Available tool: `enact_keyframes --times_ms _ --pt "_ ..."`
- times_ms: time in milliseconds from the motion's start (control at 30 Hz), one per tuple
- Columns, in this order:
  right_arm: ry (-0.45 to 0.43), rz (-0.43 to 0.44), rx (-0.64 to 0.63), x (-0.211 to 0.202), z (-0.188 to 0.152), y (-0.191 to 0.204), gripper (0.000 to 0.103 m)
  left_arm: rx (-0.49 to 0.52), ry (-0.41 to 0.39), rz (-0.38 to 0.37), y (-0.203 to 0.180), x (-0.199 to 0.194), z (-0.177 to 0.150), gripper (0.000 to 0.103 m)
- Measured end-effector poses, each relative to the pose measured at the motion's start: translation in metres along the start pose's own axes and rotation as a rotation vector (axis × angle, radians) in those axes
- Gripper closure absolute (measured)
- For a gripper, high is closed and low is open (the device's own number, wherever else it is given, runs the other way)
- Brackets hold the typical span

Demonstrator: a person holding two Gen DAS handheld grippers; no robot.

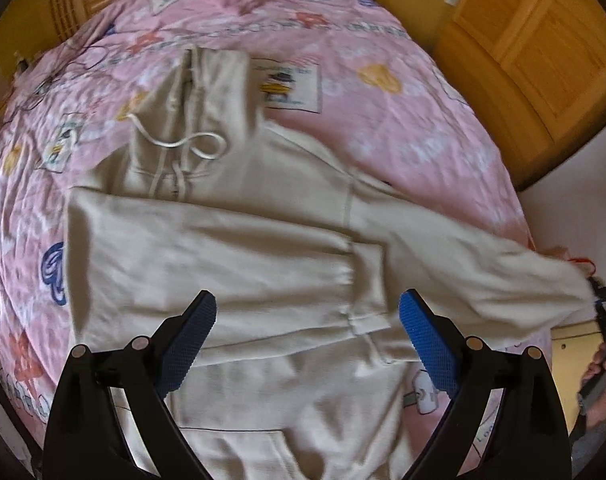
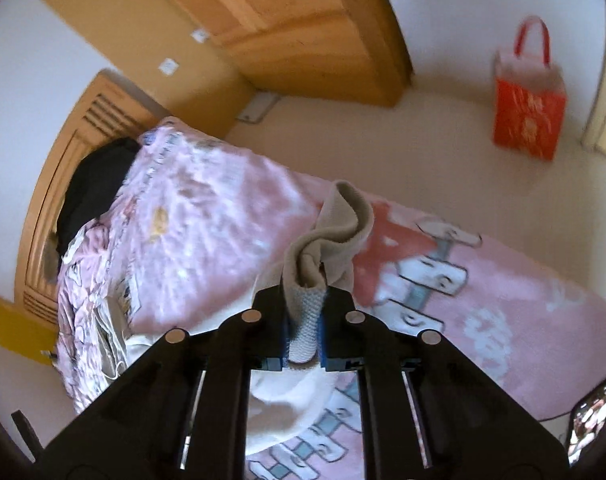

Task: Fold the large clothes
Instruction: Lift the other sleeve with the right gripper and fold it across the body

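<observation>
Right gripper (image 2: 305, 320) clamped on beige hoodie (image 1: 239, 240) cuff; left gripper (image 1: 307, 320) spread wide, empty, above pink bedspread (image 1: 383, 128).

Left wrist view: looking steeply down, hoodie (image 1: 263, 240) near. Right wrist view: facing bed edge, 12 o'clock. Both sharing pink bedspread (image 2: 207, 216).

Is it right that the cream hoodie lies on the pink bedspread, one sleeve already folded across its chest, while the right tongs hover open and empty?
Not quite. The right tongs are shut on the cuff of the hoodie, as the right wrist view shows. The rest holds: the hoodie lies on the pink bedspread with one sleeve folded across its chest.
</observation>
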State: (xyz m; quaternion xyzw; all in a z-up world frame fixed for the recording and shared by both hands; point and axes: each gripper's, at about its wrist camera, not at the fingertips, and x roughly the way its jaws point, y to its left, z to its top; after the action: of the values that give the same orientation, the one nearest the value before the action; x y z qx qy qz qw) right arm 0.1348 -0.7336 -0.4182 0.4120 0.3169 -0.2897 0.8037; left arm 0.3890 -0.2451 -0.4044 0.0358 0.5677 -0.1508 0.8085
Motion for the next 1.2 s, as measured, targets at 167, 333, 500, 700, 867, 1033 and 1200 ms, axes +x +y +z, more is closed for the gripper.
enact_keyframes --times_ms 167,333,500,700,867,1033,1200 --pt "-0.051 0.073 -0.087 -0.028 -0.008 0.072 0.094 -0.016 -0.002 0.070 0.044 0.009 0.000 0.013" --pt "-0.062 0.166 -0.180 -0.045 -0.032 0.154 0.094 -0.042 0.012 0.106 0.095 0.020 -0.002 0.013" --pt "-0.016 0.272 -0.306 -0.045 -0.085 0.257 0.094 -0.093 -0.005 0.123 0.154 0.007 -0.008 0.013" --pt "0.073 0.378 -0.434 -0.031 -0.168 0.364 0.094 -0.164 -0.009 0.207 0.229 0.000 -0.022 0.013" --pt "0.170 0.455 -0.456 -0.009 -0.238 0.430 0.094 -0.281 0.031 0.238 0.291 0.013 -0.046 0.013" --pt "0.238 0.510 -0.498 0.005 -0.312 0.482 0.094 -0.373 0.080 0.252 0.334 0.027 -0.077 0.013" --pt "0.331 0.515 -0.510 0.031 -0.389 0.508 0.094 -0.417 0.101 0.260 0.366 0.030 -0.100 0.013"
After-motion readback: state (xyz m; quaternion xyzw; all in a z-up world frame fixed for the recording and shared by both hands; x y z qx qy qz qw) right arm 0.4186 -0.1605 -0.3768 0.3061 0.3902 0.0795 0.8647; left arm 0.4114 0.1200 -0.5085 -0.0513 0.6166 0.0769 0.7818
